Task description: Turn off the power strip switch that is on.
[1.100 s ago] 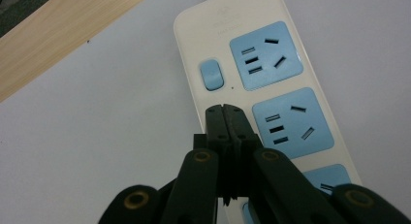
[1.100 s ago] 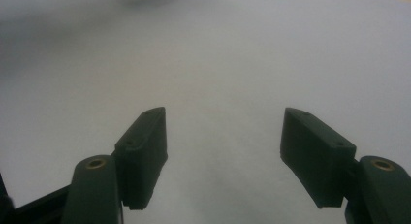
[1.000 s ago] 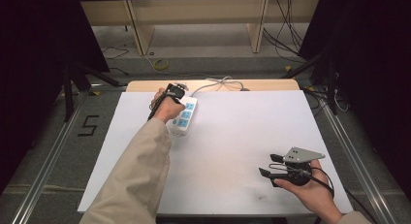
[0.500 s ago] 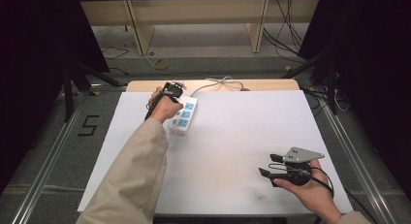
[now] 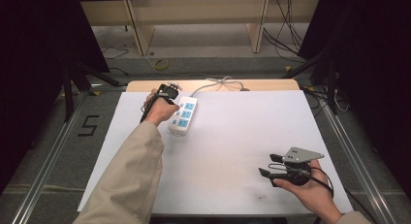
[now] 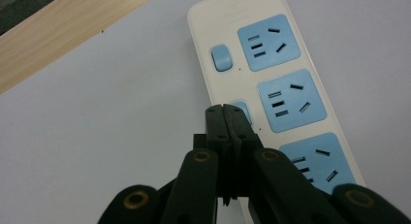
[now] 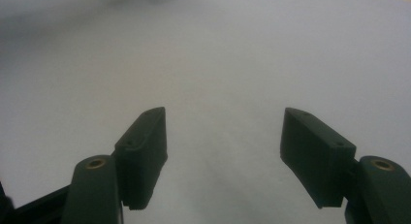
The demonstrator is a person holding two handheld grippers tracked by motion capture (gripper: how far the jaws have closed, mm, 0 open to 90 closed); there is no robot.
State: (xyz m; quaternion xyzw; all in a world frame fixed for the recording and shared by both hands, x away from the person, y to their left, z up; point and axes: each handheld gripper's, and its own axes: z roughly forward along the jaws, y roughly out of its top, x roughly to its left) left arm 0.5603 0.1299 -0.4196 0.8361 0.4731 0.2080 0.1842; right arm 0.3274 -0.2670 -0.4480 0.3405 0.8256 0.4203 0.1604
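A white power strip [image 5: 182, 116] with blue sockets lies at the far left of the white table top [image 5: 232, 136]. In the left gripper view the power strip [image 6: 291, 103] runs along the right side, with a blue switch [image 6: 220, 57] beside its top socket. My left gripper [image 6: 227, 110] is shut with nothing between its jaws, and its tips sit right over the second blue switch. From above, the left gripper [image 5: 169, 94] is at the strip's far left end. My right gripper [image 5: 269, 166] is open and holds nothing, low over the bare sheet near the front right; its jaws [image 7: 223, 136] stand wide apart.
The strip's grey cable [image 5: 218, 83] loops over the wooden far edge [image 5: 261, 84] of the table. Dark stands and floor cables surround the table. The person's left sleeve [image 5: 131, 175] crosses the front left of the sheet.
The left hand and its gripper have shifted only slightly by the power strip. The right gripper has stayed where it was, still open.
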